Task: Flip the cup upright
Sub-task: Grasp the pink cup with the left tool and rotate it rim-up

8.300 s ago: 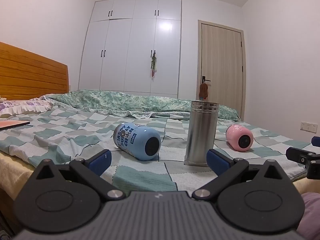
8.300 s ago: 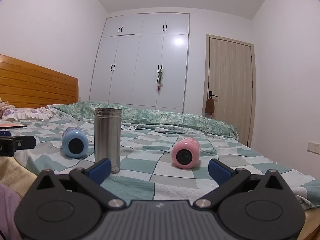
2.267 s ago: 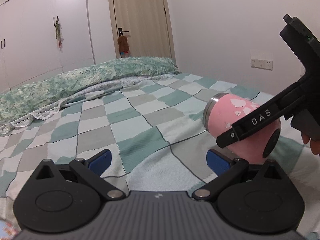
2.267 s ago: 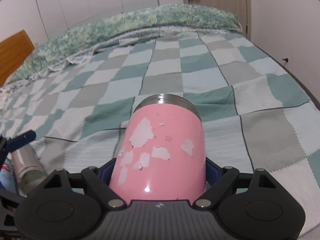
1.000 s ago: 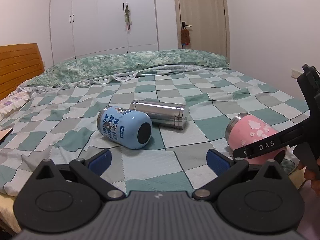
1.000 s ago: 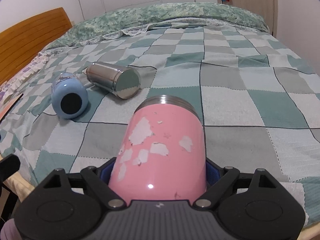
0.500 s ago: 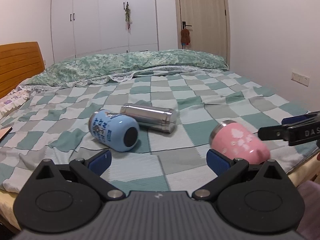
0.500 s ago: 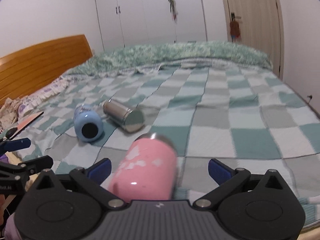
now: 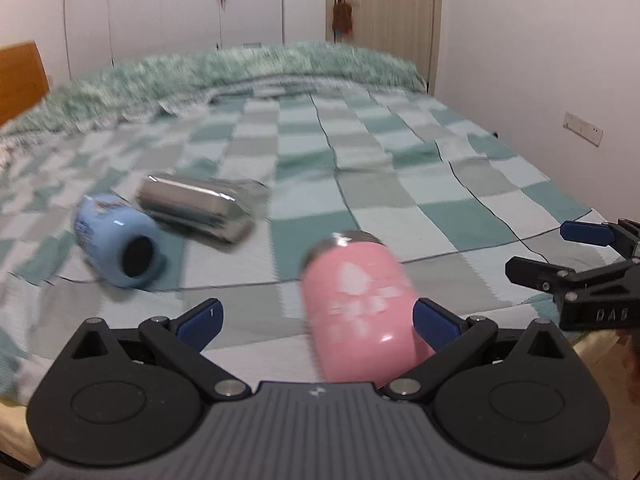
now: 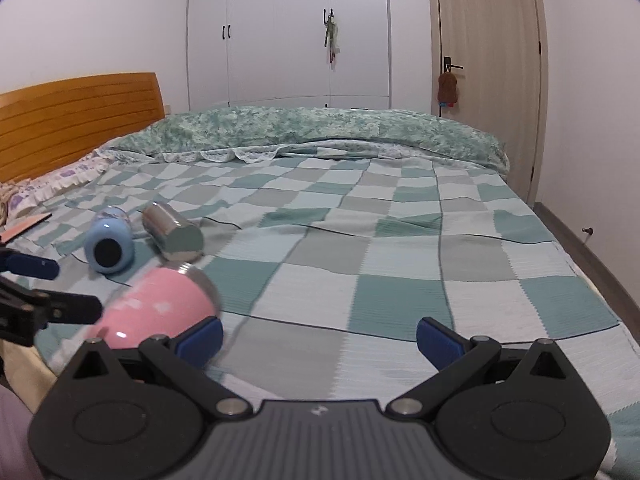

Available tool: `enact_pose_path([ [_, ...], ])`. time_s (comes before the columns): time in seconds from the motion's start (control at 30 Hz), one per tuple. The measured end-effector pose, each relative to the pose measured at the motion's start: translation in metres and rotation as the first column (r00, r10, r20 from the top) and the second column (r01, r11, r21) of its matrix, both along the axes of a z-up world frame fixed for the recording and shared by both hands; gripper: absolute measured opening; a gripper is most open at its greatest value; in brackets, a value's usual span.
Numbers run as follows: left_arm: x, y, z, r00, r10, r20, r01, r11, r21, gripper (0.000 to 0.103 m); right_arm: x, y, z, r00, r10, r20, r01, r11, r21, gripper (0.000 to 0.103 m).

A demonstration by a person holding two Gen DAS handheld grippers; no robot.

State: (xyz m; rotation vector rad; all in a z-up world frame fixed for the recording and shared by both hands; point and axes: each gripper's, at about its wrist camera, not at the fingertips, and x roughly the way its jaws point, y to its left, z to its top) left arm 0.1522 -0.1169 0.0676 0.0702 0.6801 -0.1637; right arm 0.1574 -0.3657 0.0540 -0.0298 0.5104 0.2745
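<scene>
A pink cup [image 9: 356,304] lies on its side on the checked bedspread near the front edge of the bed, its steel rim pointing away. It also shows in the right wrist view [image 10: 160,306], at the lower left. My left gripper [image 9: 316,320] is open, and the cup lies between its fingers, close to the right one. My right gripper [image 10: 320,338] is open and empty, to the right of the cup. It shows at the right edge of the left wrist view [image 9: 576,260]. The left wrist view is motion-blurred.
A blue cup [image 9: 116,242] and a steel flask [image 9: 196,212] lie on their sides to the left, also seen as the blue cup [image 10: 107,246] and flask [image 10: 173,232] in the right wrist view. A wooden headboard [image 10: 80,120] stands far left. The bed's front edge is close.
My right gripper has let go of the pink cup and drawn off to the right. My left gripper has swung right and closer, bringing the cup between its open fingers.
</scene>
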Motion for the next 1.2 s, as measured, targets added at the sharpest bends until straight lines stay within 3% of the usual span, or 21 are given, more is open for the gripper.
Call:
enact_pose_path([
  [0.43,0.065,-0.043,-0.016,0.982,0.089,-0.167,-0.076,0.994,0.081,0.103,0.036,-0.012,-0.022,0.996,0.093,0.009,-0.091,0.987,-0.129,0.103],
  [0.67,0.084,-0.051,-0.022,0.961,0.117,-0.251,-0.089,0.989,0.120,0.102,0.046,-0.015,-0.025,0.994,0.113,0.005,-0.112,0.990,-0.091,0.103],
  [0.77,0.090,-0.053,-0.024,0.950,0.129,-0.284,-0.096,0.987,0.125,0.098,0.046,-0.017,-0.026,0.994,0.108,0.004,-0.108,0.991,-0.079,0.103],
  [0.83,0.093,-0.055,-0.027,0.944,0.136,-0.301,-0.097,0.985,0.140,0.088,0.045,-0.019,-0.027,0.995,0.104,0.001,-0.104,0.993,-0.063,0.103],
  [0.87,0.094,-0.055,-0.029,0.939,0.138,-0.315,-0.096,0.985,0.145,0.088,0.045,-0.020,-0.027,0.995,0.103,0.000,-0.102,0.993,-0.057,0.103],
  [1.2,0.092,-0.047,-0.029,0.936,0.140,-0.323,-0.114,0.989,0.099,0.087,0.034,-0.018,-0.026,0.996,0.093,0.002,-0.093,0.995,-0.030,0.103],
])
